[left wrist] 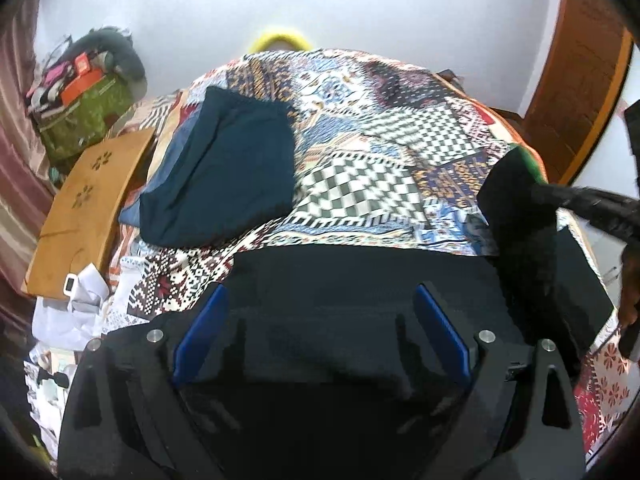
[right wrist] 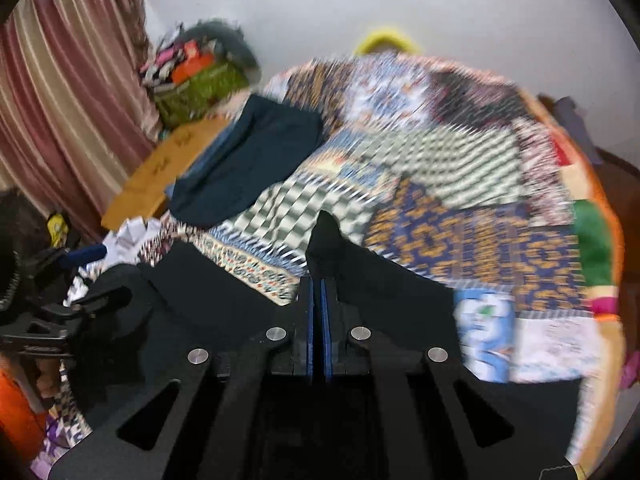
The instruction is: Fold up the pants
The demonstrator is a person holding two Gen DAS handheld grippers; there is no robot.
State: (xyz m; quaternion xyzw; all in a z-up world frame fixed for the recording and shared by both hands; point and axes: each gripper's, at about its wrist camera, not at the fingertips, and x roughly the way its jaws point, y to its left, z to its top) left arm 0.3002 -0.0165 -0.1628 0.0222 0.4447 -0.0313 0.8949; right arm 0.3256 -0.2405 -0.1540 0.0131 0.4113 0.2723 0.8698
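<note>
While one pair of black fabric pants (left wrist: 360, 280) lies spread across the near edge of the patchwork-quilted bed (left wrist: 380, 132), the left hand-held gripper (left wrist: 320, 320) hovers over the cloth with its two blue pads (left wrist: 200, 332) wide apart, holding nothing. The right hand-held gripper (right wrist: 319, 292) has its jaws pressed together, pinching a raised peak of the black pants (right wrist: 328, 236). One folded dark teal garment (left wrist: 224, 168) rests farther back at left, beside one wooden board (left wrist: 88, 200).
</note>
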